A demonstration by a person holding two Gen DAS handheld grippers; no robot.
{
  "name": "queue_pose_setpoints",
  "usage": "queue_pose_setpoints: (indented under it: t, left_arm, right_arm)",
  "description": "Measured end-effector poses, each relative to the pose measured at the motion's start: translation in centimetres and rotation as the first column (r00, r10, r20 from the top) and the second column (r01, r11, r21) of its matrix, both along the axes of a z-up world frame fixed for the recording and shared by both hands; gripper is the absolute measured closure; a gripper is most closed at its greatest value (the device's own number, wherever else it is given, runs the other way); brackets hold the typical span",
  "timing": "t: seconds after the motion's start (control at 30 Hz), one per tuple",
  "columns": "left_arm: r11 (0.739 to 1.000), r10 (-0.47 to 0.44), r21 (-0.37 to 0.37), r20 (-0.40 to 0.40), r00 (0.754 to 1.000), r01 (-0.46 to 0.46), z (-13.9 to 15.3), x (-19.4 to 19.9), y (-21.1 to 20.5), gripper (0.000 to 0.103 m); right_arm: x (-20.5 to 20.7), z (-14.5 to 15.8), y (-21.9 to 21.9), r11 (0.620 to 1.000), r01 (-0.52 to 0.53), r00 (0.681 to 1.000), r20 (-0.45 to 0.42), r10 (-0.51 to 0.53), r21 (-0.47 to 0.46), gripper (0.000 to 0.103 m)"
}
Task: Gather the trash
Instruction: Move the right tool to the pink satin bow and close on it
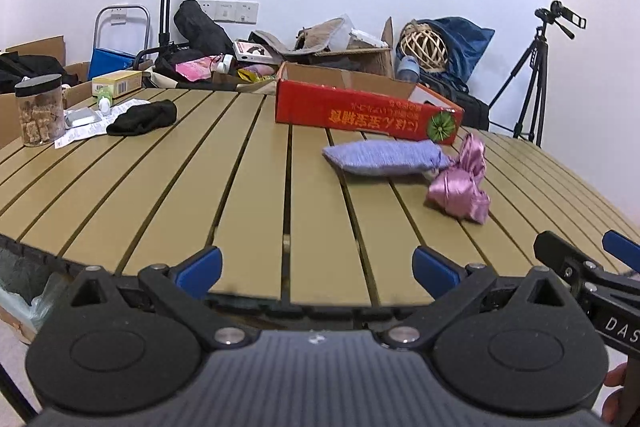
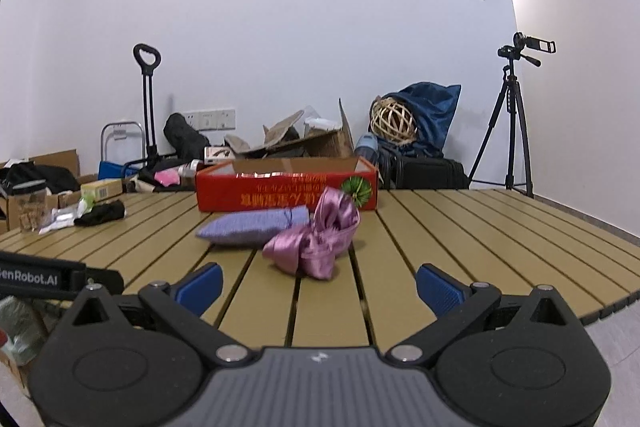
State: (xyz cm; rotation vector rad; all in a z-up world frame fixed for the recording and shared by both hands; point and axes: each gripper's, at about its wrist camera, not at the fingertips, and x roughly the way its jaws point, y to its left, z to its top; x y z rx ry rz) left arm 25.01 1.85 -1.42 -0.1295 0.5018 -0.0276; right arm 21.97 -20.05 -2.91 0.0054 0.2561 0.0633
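— Left wrist view first: what do you make of it?

— The left gripper [image 1: 316, 269] hangs over the near edge of the slatted table [image 1: 248, 187], its blue fingers [image 1: 200, 267] spread wide with nothing between them, only bare slats.

— And the trash?

— A purple knitted pouch [image 1: 386, 157] lies on the slats ahead and to the right, and a crumpled pink satin bundle [image 1: 460, 187] sits at its right end, seemingly touching it. Both rest just in front of a red cardboard box [image 1: 360, 111], open at the top.

— Anything on the far left?

— A black cloth [image 1: 144, 117] lies on some white papers [image 1: 80, 133], beside a clear jar with a black lid [image 1: 40, 111]. They are well apart from the pouch.

— Where is the other tool?

— The right gripper [image 2: 318, 285] shows at the left view's lower right corner. From its own camera it is also held at the near table edge, jaws wide apart and empty. The pink bundle [image 2: 316, 243] is straight ahead of it, near but not touched, with the purple pouch [image 2: 252, 225] just behind and to the left, and the red box [image 2: 286, 187] beyond.

— Behind the table?

— Clutter on the floor by the white wall, a trolley handle [image 2: 147, 99] and a camera on a tripod [image 2: 510, 123] to the right.
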Motion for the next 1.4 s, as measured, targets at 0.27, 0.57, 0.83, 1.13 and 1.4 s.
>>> queue_pose_setpoints:
  t: [0.27, 0.57, 0.83, 1.13, 1.4]
  left_arm:
    - [0.999, 0.032, -0.018, 0.029, 0.999, -0.031, 1.1, 2.5, 0.2, 0.000]
    - [0.999, 0.051, -0.018, 0.050, 0.997, -0.051, 2.2, 5.6, 0.3, 0.000]
    - [0.996, 0.094, -0.010, 0.051, 0.994, -0.094, 2.4, 8.1, 1.4, 0.000]
    - [0.989, 0.143, -0.034, 0.038, 0.989, -0.142, 2.4, 10.3, 2.8, 0.000]
    - [0.985, 0.173, -0.001, 0.023, 0.985, -0.173, 1.6, 10.5, 3.2, 0.000]
  right_arm:
    - [2.6, 1.0, 0.1, 1.000, 0.004, 1.000, 0.028, -0.004, 0.008, 0.000]
    - [6.1, 2.0, 0.6, 1.000, 0.002, 0.999, 0.033, -0.003, 0.018, 0.000]
    - [10.1, 1.6, 1.2, 1.000, 0.018, 1.000, -0.009, -0.018, 0.023, 0.000]
    - [14.4, 0.0, 2.4, 0.998, 0.040, 0.992, -0.125, -0.035, 0.039, 0.000]
    - [17.2, -1.4, 2.8, 0.996, 0.085, 0.970, -0.233, -0.074, 0.039, 0.000]
